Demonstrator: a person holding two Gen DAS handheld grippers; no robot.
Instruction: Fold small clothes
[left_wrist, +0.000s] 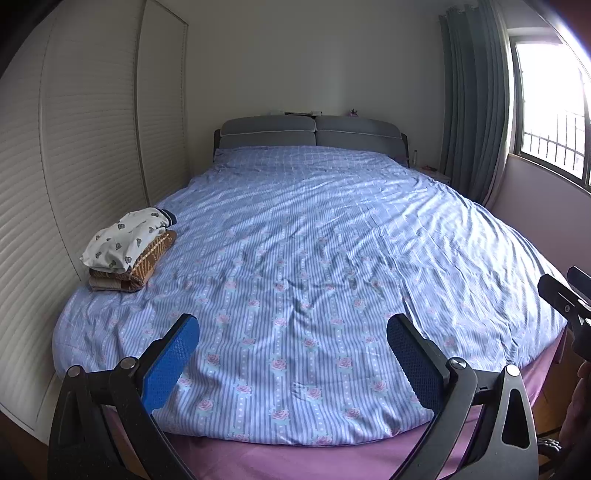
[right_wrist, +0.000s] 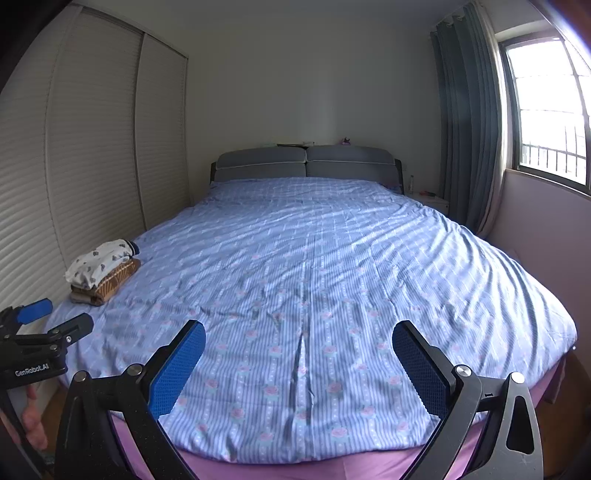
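While the left gripper (left_wrist: 291, 332) hangs over the foot of the bed, its blue pads (left_wrist: 171, 363) stand wide apart with nothing between them. Ahead and off to its left, near the wardrobe doors (left_wrist: 92, 129), a small stack of folded clothes (left_wrist: 129, 249) sits on the striped floral quilt (left_wrist: 314, 240), a white printed piece on top of a brown one. No writing shows in this view. At its far right, part of the other tool and a bit of a hand (left_wrist: 576, 410) peek in.

From the right wrist, the right gripper (right_wrist: 299, 336) is likewise spread and empty above the quilt (right_wrist: 314, 258). To its left the left gripper (right_wrist: 55, 319) reads "GenRobot.AI" in white, fingers of a hand (right_wrist: 33, 421) below it. The folded clothes (right_wrist: 105, 267) lie ahead, far left
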